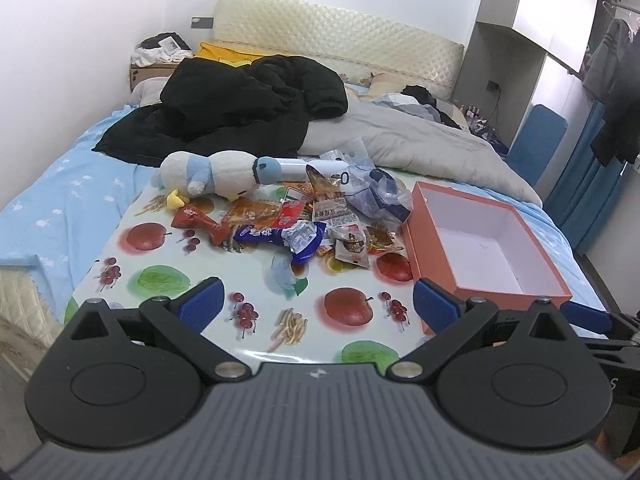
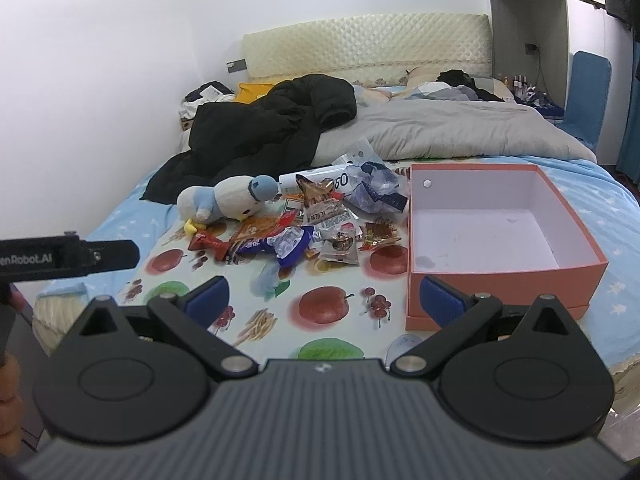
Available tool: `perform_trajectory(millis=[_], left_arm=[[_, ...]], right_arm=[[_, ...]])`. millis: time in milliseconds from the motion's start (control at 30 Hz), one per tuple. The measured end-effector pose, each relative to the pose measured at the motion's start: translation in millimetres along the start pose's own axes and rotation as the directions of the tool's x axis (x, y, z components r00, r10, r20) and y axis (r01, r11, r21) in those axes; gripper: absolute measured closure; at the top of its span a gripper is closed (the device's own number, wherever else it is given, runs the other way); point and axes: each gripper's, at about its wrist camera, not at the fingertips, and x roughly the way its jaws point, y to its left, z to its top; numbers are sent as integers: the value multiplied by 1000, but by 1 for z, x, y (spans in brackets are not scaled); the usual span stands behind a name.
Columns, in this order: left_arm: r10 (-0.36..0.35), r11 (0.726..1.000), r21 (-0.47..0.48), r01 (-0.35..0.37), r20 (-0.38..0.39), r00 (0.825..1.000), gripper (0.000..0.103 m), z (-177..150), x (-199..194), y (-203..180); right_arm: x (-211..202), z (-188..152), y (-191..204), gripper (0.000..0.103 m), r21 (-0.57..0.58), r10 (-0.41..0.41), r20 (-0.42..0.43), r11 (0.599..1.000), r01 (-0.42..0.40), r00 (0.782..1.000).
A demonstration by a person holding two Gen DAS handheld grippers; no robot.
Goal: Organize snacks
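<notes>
None of the snacks (image 2: 304,232) are sitting in the orange box (image 2: 576,220) yet; all are lying heaped on the fruit-print cloth (image 2: 320,304) on the bed, just left of it. Left tool (image 1: 318,306) and right tool (image 2: 324,300) are hovering wide, holding nothing.

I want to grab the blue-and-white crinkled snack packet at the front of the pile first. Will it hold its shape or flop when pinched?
The blue-and-white snack packet looks creased and twisted, so it will probably flop and crumple rather than stay stiff. Its film looks glossy, so it may slip between the pads. It overlaps neighbouring wrappers in the snack pile, so lifting it could drag some along.
</notes>
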Motion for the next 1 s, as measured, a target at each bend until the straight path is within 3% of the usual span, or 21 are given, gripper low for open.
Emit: perform_trajectory(millis=[433, 1000], left_arm=[[21, 1000, -4, -21, 14, 1000, 1, 4, -4, 3], [-4, 1000, -15, 4, -10, 1000, 1, 2, 1, 4]], right_arm=[[1, 2, 0, 0, 14, 1, 12, 1000, -2, 1000], [2, 2, -8, 0, 46, -13, 1, 999, 13, 1000]])
